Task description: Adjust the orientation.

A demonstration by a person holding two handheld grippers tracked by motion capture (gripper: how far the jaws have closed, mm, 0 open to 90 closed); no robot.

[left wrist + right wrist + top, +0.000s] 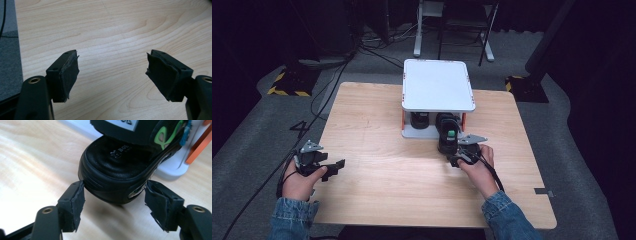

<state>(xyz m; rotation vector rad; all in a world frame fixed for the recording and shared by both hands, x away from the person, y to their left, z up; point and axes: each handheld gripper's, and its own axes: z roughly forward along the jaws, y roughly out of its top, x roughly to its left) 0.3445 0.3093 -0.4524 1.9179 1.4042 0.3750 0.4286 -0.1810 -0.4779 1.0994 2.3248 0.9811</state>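
Note:
A black sandal (448,136) with a green mark on its strap stands on the table, toe under the white two-tier rack (437,85) and heel sticking out toward me. My right gripper (455,154) reaches to that heel. In the right gripper view the black sandal (117,167) has its rounded heel between the tips of my right gripper (114,192), whose pads sit close on either side without clearly pressing. My left gripper (334,167) rests near the table's front left, and the left gripper (112,72) stands wide open over bare wood.
A second dark shoe (419,120) sits on the rack's lower shelf, left of the sandal. The rack's white base (172,170) and an orange post (200,142) lie just right of the heel. The wooden table (387,165) spreads between my hands.

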